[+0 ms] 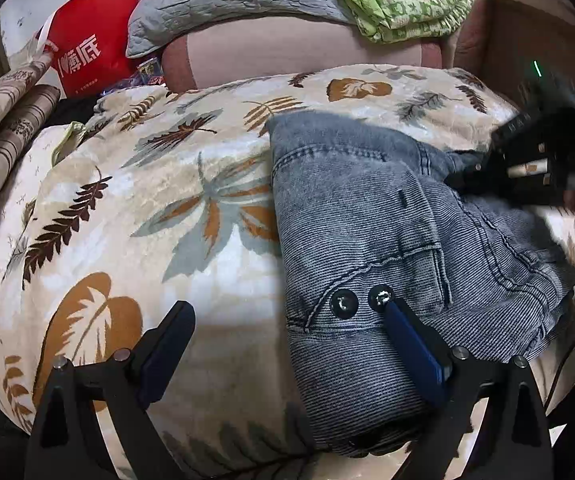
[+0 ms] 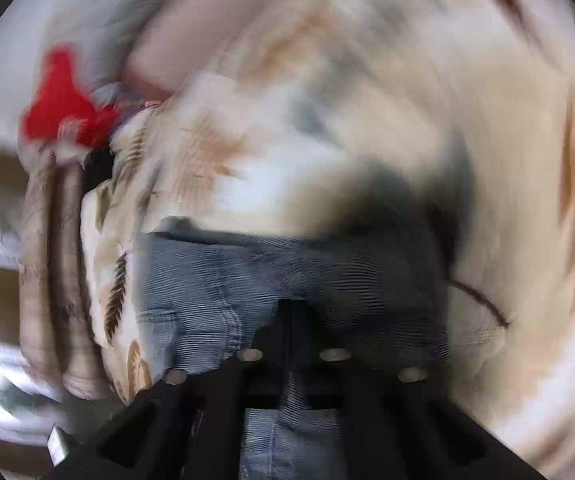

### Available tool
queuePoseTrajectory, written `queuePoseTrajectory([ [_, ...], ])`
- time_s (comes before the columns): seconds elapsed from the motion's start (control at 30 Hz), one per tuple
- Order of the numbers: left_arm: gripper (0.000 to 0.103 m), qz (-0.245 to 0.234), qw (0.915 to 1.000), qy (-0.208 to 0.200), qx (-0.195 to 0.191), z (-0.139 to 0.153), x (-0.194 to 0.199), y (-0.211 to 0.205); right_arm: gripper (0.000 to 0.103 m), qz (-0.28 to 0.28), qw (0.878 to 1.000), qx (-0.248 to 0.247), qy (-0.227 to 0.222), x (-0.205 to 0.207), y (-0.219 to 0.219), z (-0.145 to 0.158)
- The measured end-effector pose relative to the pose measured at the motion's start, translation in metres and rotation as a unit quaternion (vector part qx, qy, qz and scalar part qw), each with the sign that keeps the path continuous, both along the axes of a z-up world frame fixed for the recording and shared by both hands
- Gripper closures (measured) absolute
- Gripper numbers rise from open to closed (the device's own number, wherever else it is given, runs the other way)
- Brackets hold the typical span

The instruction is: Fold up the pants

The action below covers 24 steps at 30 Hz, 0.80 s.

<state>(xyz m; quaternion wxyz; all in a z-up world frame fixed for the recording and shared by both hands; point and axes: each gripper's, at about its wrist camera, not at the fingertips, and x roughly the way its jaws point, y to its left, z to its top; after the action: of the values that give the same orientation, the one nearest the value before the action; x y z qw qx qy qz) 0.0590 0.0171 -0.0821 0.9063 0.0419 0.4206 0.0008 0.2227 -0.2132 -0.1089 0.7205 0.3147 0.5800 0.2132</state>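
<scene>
The blanket [image 1: 99,216] gives a soft, flat bed to fold on. Ahead and right of the left gripper [image 1: 287,312] lie the pants [image 1: 359,208], already doubled into a bundle. That gripper gapes wide, holding nothing. The right gripper [image 2: 293,304], closed on denim, seemingly carries a flap across the bundle.

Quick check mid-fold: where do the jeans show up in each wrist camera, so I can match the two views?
Left wrist: jeans right of center, on the leaf-print blanket.
Right wrist: jeans fill the lower center, blurred, running between the jaws.
Shared landmark: red bag, upper left in both.
</scene>
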Motion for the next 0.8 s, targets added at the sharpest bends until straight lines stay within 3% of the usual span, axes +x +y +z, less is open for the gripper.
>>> queuePoseTrajectory([
  [0.03, 0.008, -0.004, 0.9999, -0.008, -0.015, 0.007, -0.003, 0.003, 0.103, -0.015, 0.999, 0.036, 0.001, -0.003, -0.009, -0.005],
  [0.1, 0.008, 0.01, 0.9964, -0.059, -0.06, 0.031, -0.013, 0.013, 0.103, 0.001, 1.0, -0.01, -0.026, -0.008, -0.002, 0.01],
  [0.17, 0.008, 0.017, 0.9938, -0.087, -0.068, 0.043, -0.017, 0.015, 0.103, 0.021, 0.998, -0.054, -0.039, -0.008, 0.009, 0.018],
  [0.2, 0.008, 0.011, 0.9965, -0.068, -0.047, 0.036, -0.012, 0.01, 0.103, 0.019, 0.998, -0.054, -0.032, -0.006, 0.009, 0.019],
  [0.27, 0.009, -0.018, 0.9996, 0.017, -0.009, -0.001, 0.003, -0.006, 0.103, 0.021, 0.998, -0.053, -0.015, -0.006, 0.008, 0.023],
  [0.33, 0.007, -0.005, 0.9997, 0.006, -0.025, -0.004, 0.0, -0.001, 0.097, 0.04, 0.995, -0.09, -0.015, -0.006, 0.014, 0.042],
  [0.4, 0.007, -0.01, 0.9996, 0.011, -0.024, 0.0, 0.002, 0.0, 0.095, 0.062, 0.989, -0.126, -0.046, -0.007, 0.027, 0.069],
  [0.5, 0.007, -0.006, 0.9994, 0.013, -0.032, 0.0, 0.003, 0.002, 0.095, 0.108, 0.987, -0.076, -0.091, 0.001, 0.065, 0.106],
  [0.53, 0.007, -0.008, 0.9994, 0.013, -0.031, 0.001, 0.003, 0.002, 0.09, 0.126, 0.986, -0.054, -0.099, 0.004, 0.077, 0.111],
  [0.57, 0.007, -0.01, 0.9994, 0.013, -0.031, 0.002, 0.003, 0.003, 0.085, 0.139, 0.984, -0.046, -0.104, 0.006, 0.085, 0.111],
  [0.63, 0.007, -0.011, 0.9992, 0.013, -0.035, 0.001, 0.003, 0.004, 0.077, 0.147, 0.983, -0.082, -0.076, 0.018, 0.094, 0.08],
  [0.67, 0.007, -0.011, 0.9993, 0.014, -0.034, 0.001, 0.003, 0.004, 0.087, 0.139, 0.983, -0.116, -0.04, 0.025, 0.091, 0.054],
  [0.7, 0.007, -0.013, 0.9992, 0.013, -0.036, -0.003, 0.004, 0.003, 0.101, 0.122, 0.987, -0.109, -0.004, 0.031, 0.082, 0.029],
  [0.77, 0.007, -0.014, 0.9988, 0.014, -0.045, -0.004, 0.003, 0.004, 0.099, 0.082, 0.993, -0.081, 0.012, 0.03, 0.069, 0.027],
  [0.8, 0.007, -0.014, 0.9986, 0.016, -0.048, -0.006, 0.005, 0.004, 0.097, 0.093, 0.99, -0.108, -0.006, 0.028, 0.077, 0.04],
])
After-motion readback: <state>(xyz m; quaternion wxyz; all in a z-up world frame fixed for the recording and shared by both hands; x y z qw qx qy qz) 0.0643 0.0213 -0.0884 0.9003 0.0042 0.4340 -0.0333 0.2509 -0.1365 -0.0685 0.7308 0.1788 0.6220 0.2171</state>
